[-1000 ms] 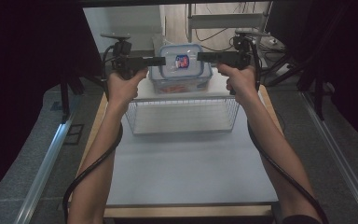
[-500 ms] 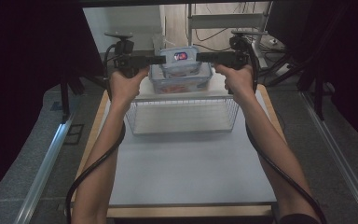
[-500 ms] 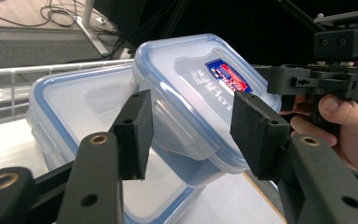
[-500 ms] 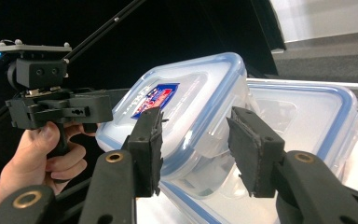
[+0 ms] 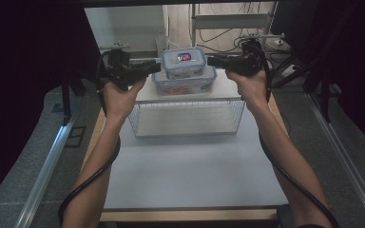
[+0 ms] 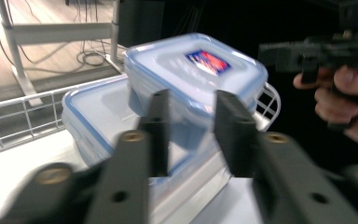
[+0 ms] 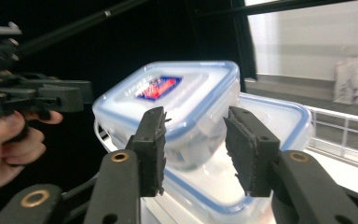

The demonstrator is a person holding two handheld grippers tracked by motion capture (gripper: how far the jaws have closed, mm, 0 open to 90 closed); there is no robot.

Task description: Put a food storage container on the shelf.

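Observation:
A small clear container with a blue-rimmed lid and a red-and-blue label (image 5: 184, 61) rests on a larger container of the same kind (image 5: 184, 81). Both are on the white top of a wire rack (image 5: 185, 118). My left gripper (image 5: 157, 66) points at the small container's left side and my right gripper (image 5: 211, 60) at its right side, each very close to it. In the left gripper view the open jaws (image 6: 191, 126) frame the small container (image 6: 196, 74). In the right gripper view the open jaws (image 7: 196, 140) frame it (image 7: 177, 98) too, with the large container (image 7: 270, 116) beneath.
The wire rack stands at the far end of a pale table (image 5: 195, 175). Behind it are a metal frame and floor cables (image 5: 228, 33). Dark curtains close in on both sides. Cables trail from both grippers along the forearms.
The small container sat lower a second ago, then rose between the two grippers. Both gripper tips have since drawn slightly outward from its sides.

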